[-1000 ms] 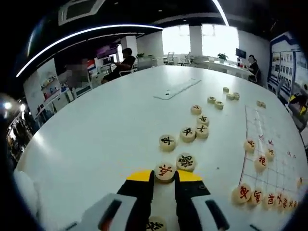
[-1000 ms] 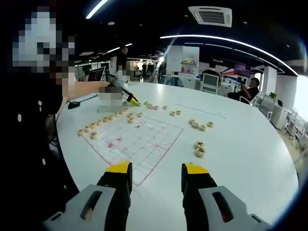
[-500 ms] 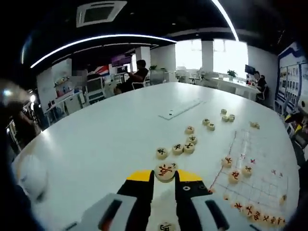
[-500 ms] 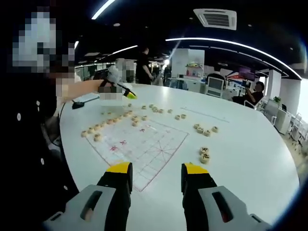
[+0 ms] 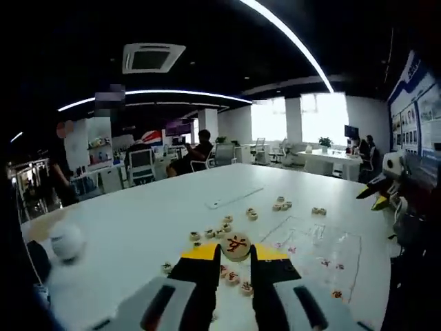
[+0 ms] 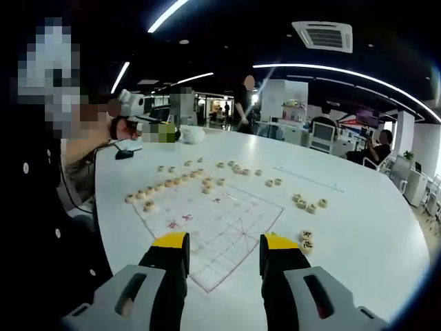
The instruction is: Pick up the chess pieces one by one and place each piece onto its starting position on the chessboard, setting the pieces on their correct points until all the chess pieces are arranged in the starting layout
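Open-plan office, big round white table (image 6: pixel 358 227), printed grid chessboard sheet (image 6: pixel 213 221) laid flat.
Clamped edge-on between yellow-tipped left gripper (image 5: pixel 236 249): round pale wooden chess piece with red character (image 5: pixel 236 243), held above table. Probably light, rigid, smooth-rimmed; best pinched across rim. Right gripper (image 6: pixel 224 249) spread, holding nothing, over board's near edge. Loose pieces (image 6: pixel 306 205) scattered beyond.

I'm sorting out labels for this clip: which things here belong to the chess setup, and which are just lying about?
Job:
round wooden chess piece in the left gripper
printed chessboard sheet
loose wooden pieces
right gripper, open

Lying about:
clear flat strip
white ball
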Action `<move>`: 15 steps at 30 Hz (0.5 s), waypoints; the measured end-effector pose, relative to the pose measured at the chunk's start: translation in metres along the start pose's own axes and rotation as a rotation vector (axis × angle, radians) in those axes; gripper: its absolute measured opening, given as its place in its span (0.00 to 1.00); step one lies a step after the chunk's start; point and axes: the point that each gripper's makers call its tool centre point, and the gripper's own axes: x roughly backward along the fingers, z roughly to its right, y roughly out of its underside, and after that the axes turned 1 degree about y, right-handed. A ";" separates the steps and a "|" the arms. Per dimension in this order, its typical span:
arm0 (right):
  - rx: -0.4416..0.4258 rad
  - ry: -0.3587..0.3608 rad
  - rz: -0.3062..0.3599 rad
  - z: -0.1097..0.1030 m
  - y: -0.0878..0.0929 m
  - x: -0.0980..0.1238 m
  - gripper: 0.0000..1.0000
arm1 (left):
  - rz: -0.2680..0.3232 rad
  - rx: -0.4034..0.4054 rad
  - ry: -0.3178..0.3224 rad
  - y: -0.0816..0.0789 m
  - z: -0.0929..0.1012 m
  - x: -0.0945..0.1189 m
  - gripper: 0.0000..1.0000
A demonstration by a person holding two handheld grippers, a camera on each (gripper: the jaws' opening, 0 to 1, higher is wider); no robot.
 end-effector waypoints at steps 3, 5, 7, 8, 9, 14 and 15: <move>0.002 -0.002 0.010 -0.001 -0.003 0.000 0.42 | 0.030 0.008 -0.015 0.005 0.017 0.023 0.20; 0.003 -0.002 0.015 -0.001 -0.004 0.002 0.42 | 0.033 0.003 -0.037 0.014 0.028 0.041 0.20; 0.004 -0.001 0.015 -0.001 -0.004 0.003 0.42 | 0.040 0.030 -0.054 0.024 0.037 0.060 0.20; 0.004 0.000 0.015 -0.001 -0.004 0.004 0.42 | 0.041 0.049 -0.060 0.028 0.041 0.067 0.20; 0.002 0.000 0.016 -0.001 -0.004 0.004 0.42 | 0.042 0.064 -0.067 0.032 0.042 0.072 0.20; 0.003 -0.008 0.015 -0.003 -0.003 0.003 0.42 | 0.032 0.053 -0.097 0.032 0.047 0.080 0.20; 0.005 -0.011 0.015 -0.004 -0.004 0.003 0.42 | 0.031 0.049 -0.097 0.029 0.047 0.080 0.20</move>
